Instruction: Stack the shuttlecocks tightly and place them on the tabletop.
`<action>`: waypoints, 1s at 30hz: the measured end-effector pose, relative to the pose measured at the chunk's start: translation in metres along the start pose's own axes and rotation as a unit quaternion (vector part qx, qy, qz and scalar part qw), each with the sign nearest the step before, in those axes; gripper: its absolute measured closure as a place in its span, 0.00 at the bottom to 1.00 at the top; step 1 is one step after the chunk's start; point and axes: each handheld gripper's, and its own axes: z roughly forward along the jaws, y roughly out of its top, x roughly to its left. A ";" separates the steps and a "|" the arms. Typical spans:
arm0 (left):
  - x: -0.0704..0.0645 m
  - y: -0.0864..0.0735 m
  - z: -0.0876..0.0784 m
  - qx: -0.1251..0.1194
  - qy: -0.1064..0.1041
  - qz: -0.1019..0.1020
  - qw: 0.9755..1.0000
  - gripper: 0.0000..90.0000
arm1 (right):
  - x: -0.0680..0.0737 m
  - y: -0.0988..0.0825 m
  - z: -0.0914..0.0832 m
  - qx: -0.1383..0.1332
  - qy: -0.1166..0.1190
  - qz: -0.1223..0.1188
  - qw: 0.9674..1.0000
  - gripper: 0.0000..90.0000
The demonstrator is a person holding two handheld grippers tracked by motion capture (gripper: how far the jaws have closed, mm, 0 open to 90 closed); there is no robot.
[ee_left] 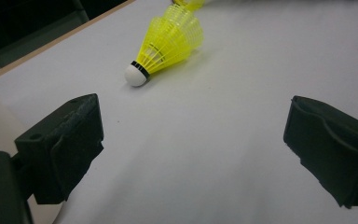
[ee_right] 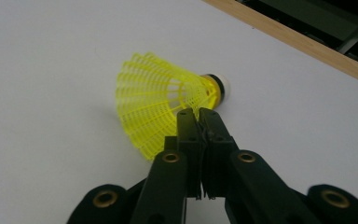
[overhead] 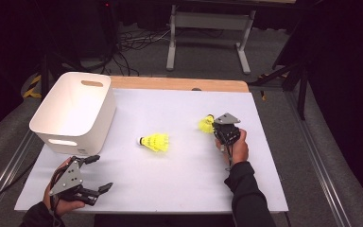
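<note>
Two yellow shuttlecocks lie on the white tabletop (overhead: 179, 184). One shuttlecock (overhead: 155, 142) rests on its side in the middle, white cork to the left, and it lies ahead of the left gripper's jaws in the left gripper view (ee_left: 170, 42). The other shuttlecock (overhead: 206, 124) lies at the right. My right gripper (overhead: 214, 127) is shut on the mesh skirt of this shuttlecock (ee_right: 158, 107), close to the cork, with the jaws (ee_right: 198, 114) pressed together. My left gripper (overhead: 101, 172) stands open near the front left corner, its jaws (ee_left: 191, 140) wide apart over bare table.
A white plastic bin (overhead: 71, 142) with handle slots stands at the back left of the table. A wooden strip (overhead: 179, 84) runs along the far edge. Beyond it are cables and a table frame on the floor.
</note>
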 end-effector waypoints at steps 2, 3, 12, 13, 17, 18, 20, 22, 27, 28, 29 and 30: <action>0.000 0.000 0.000 0.000 -0.001 -0.002 1.000 0.06 | -0.003 -0.001 -0.001 -0.002 -0.004 0.008 1.000 1.00; 0.000 0.000 0.001 0.000 -0.001 -0.003 1.000 0.06 | -0.004 -0.002 -0.002 -0.004 0.000 0.015 1.000 1.00; -0.001 0.000 0.002 0.006 0.001 0.003 1.000 0.07 | -0.012 -0.004 -0.010 -0.025 -0.005 0.041 0.999 1.00; -0.001 0.000 0.002 0.007 0.003 0.005 1.000 0.07 | -0.012 -0.004 -0.011 -0.024 -0.006 0.043 0.999 1.00; -0.001 0.000 0.002 0.006 0.002 0.003 1.000 0.07 | -0.015 -0.005 -0.015 -0.031 -0.005 0.051 0.998 1.00; -0.001 0.000 0.002 0.006 0.002 0.003 1.000 0.07 | -0.015 -0.005 -0.015 -0.031 -0.005 0.051 0.998 1.00; -0.001 0.000 0.002 0.007 0.002 0.003 1.000 0.07 | -0.017 -0.004 -0.020 -0.043 -0.007 0.053 0.998 1.00; -0.001 0.001 0.002 0.006 0.001 0.002 1.000 0.07 | -0.017 -0.003 -0.024 -0.049 -0.008 0.053 0.997 1.00; -0.001 0.001 0.002 0.007 0.000 0.005 1.000 0.07 | -0.019 -0.001 -0.033 -0.065 -0.005 0.053 0.996 1.00; -0.001 0.000 0.002 0.006 0.000 0.003 1.000 0.07 | -0.019 -0.001 -0.035 -0.068 -0.004 0.052 0.996 1.00; -0.001 0.000 0.002 0.006 -0.001 0.002 1.000 0.07 | -0.019 0.000 -0.037 -0.072 -0.002 0.051 0.996 1.00; -0.001 0.000 0.002 0.006 -0.001 0.002 1.000 0.07 | -0.019 0.000 -0.039 -0.074 -0.002 0.049 0.996 1.00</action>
